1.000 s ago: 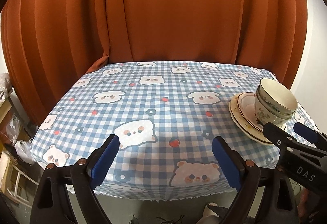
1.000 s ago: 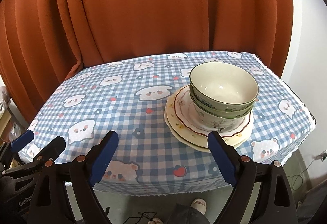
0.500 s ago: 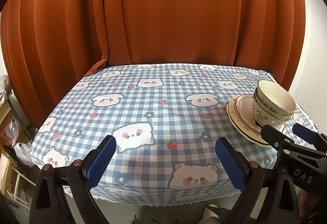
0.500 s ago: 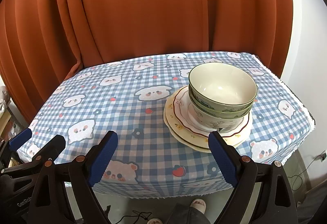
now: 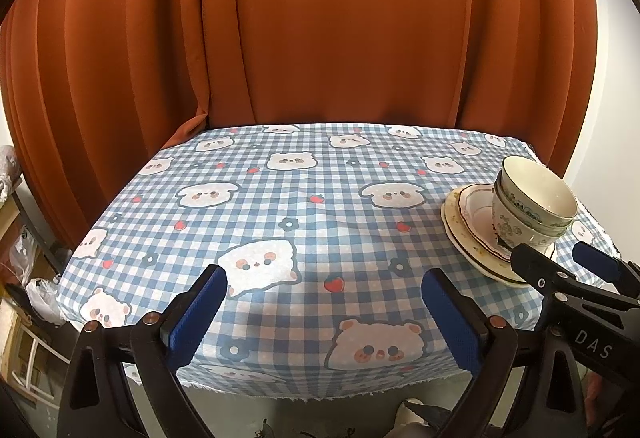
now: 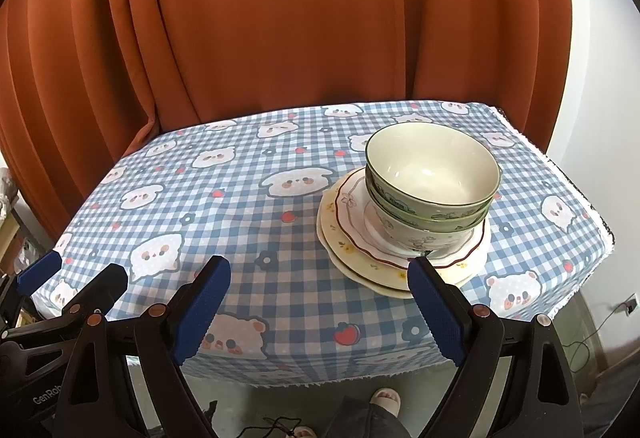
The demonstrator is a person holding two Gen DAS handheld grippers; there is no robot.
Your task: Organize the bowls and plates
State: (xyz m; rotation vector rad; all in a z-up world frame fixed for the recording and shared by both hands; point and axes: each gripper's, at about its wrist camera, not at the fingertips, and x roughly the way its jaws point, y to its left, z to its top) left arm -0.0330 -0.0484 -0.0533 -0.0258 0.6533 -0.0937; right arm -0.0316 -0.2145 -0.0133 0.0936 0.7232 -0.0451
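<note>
Stack: two bowls point(image 6: 432, 178) nested on two plates point(image 6: 348, 234), sitting on the right half of the table, closer to the right edge than the left.
Table: blue checked cloth point(image 5: 280, 206) with cartoon bears, frayed hem along the near edge, orange curtain point(image 5: 320, 18) right up against the far edge.
Open room: whole left half and middle of the cloth bare, loads of space to set stuff down; only a thin strip of cloth between the plates and the right edge.
Left gripper point(image 5: 324, 302): jaws spread wide, nothing between the blue pads, hanging over the near edge around the middle; just got a bit wider.
Right gripper point(image 6: 320, 298): also wide apart, holding nothing, right pad just in front of the plate rim, can't tell if touching.
Writing: "DAS" on the right gripper's body in the left view; "GenRob" cut off at the frame edge on the left gripper's body in the right view.
Only in right view: bowl insides, a slippered foot point(image 6: 386, 400) on the floor below the near edge.
Only in left view: cluttered shelf stuff point(image 5: 24, 278) off the left side.
</note>
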